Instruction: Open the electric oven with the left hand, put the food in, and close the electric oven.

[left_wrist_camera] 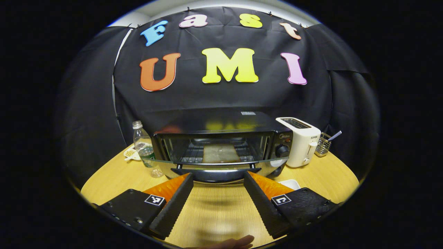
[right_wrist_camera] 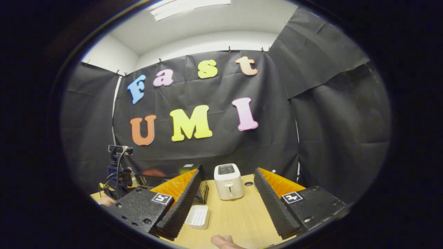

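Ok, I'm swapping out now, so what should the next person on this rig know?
Left gripper: open, empty, aimed at the electric oven, just short of its door handle.
Right gripper: open, empty, over the table, facing the white toaster; a small white dish lies near it.
Door looks partly open; a flat item sits on the rack inside.
Left: whether food is loaded is unclear; check, then close.

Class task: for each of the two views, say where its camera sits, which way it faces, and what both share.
Left gripper view: on the left hand-held gripper, open, facing the oven door; a fingertip shows below.
Right gripper view: on the right hand-held gripper, open, facing the toaster; a fingertip shows.
Shared: toaster, table.
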Motion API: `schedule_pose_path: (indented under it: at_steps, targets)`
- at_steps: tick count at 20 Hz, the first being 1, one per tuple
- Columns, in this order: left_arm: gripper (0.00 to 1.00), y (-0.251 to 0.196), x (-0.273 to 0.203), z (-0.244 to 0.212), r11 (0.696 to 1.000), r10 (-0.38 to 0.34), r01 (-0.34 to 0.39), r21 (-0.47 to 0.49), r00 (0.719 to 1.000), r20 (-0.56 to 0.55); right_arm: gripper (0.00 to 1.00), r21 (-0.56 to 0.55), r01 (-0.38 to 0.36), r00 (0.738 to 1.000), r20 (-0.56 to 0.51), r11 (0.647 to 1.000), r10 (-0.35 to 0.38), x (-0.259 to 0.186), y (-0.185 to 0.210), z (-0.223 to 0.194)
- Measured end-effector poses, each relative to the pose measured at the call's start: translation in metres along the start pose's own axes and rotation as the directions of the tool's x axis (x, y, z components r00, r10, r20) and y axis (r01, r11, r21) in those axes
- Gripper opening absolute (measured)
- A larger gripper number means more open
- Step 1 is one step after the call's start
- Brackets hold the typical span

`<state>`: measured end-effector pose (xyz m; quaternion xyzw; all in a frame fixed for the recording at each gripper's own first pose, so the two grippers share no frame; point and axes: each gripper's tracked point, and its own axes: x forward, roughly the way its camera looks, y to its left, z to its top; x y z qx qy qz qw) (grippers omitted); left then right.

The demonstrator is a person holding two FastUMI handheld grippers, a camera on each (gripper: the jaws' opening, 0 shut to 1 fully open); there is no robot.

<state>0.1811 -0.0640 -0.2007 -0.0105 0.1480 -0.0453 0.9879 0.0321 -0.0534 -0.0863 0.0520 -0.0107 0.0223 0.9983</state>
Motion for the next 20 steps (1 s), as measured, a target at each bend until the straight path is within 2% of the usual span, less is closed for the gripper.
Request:
schedule_pose_path:
  at_steps: [3,4,5,6,7,8,10,11,12,13,14,16,17,18,19,20]
  targets:
    - [0.96,0.010,0.020,0.011,1.000,0.017,-0.017,-0.015,1.000,0.024,1.00,-0.007,0.006,1.000,0.016,1.000,-0.006,-0.012,0.001,0.008]
    - [0.97,0.011,0.023,0.015,1.000,0.019,-0.018,-0.021,0.999,0.031,0.89,-0.003,0.004,1.000,0.023,1.000,-0.004,-0.017,0.003,0.012]
    - [0.96,0.014,0.024,0.018,0.999,0.030,-0.029,-0.027,0.999,0.038,1.00,0.000,0.006,1.000,0.025,1.000,-0.006,-0.021,0.001,0.013]
    - [0.97,0.019,0.021,0.021,0.999,0.043,-0.042,-0.025,0.998,0.035,0.89,0.001,0.005,1.000,0.024,1.000,-0.005,-0.025,0.001,0.015]
    - [0.96,0.022,0.014,0.023,0.998,0.056,-0.055,-0.020,0.998,0.031,0.89,0.006,-0.006,1.000,0.021,1.000,0.006,-0.030,0.003,0.018]
    - [0.97,0.023,0.003,0.030,0.998,0.055,-0.054,-0.016,0.997,0.048,1.00,0.015,-0.018,1.000,0.020,1.000,0.018,-0.034,0.007,0.023]
    - [0.96,0.021,-0.022,0.049,0.999,0.042,-0.040,-0.019,0.994,0.096,1.00,0.023,-0.026,0.999,0.025,0.999,0.026,-0.045,0.005,0.031]
    - [0.96,0.020,-0.037,0.058,0.999,0.031,-0.028,-0.022,0.992,0.121,0.89,0.027,-0.020,0.999,0.037,0.999,0.019,-0.051,0.000,0.036]
    - [0.96,0.017,-0.053,0.064,0.999,0.020,-0.017,-0.027,0.990,0.140,0.89,0.028,-0.011,0.999,0.046,1.000,0.010,-0.057,-0.003,0.040]
    - [0.96,0.014,-0.071,0.069,1.000,0.009,-0.004,-0.031,0.987,0.161,1.00,0.024,-0.004,0.998,0.055,1.000,0.003,-0.061,-0.004,0.044]
    - [0.96,0.012,-0.089,0.077,0.999,0.005,0.001,-0.032,0.983,0.186,0.89,0.015,-0.001,0.998,0.063,1.000,0.000,-0.066,-0.006,0.047]
    - [0.96,0.013,-0.124,0.083,1.000,0.009,-0.006,-0.019,0.980,0.200,0.89,0.001,-0.003,0.997,0.074,1.000,0.003,-0.077,-0.008,0.054]
    - [0.96,0.014,-0.136,0.087,1.000,0.020,-0.019,-0.004,0.979,0.203,1.00,0.003,-0.004,0.997,0.080,1.000,0.004,-0.083,-0.010,0.056]
    - [0.96,0.017,-0.153,0.090,0.999,0.033,-0.035,0.009,0.977,0.209,0.89,0.008,-0.005,0.996,0.089,1.000,0.004,-0.089,-0.012,0.060]
    - [0.96,0.018,-0.169,0.094,0.999,0.042,-0.048,0.019,0.975,0.219,1.00,0.011,-0.005,0.995,0.095,1.000,0.004,-0.095,-0.014,0.061]
    - [0.88,0.016,-0.185,0.098,0.998,0.045,-0.052,0.027,0.970,0.238,1.00,0.018,-0.004,0.995,0.101,1.000,0.003,-0.101,-0.017,0.062]
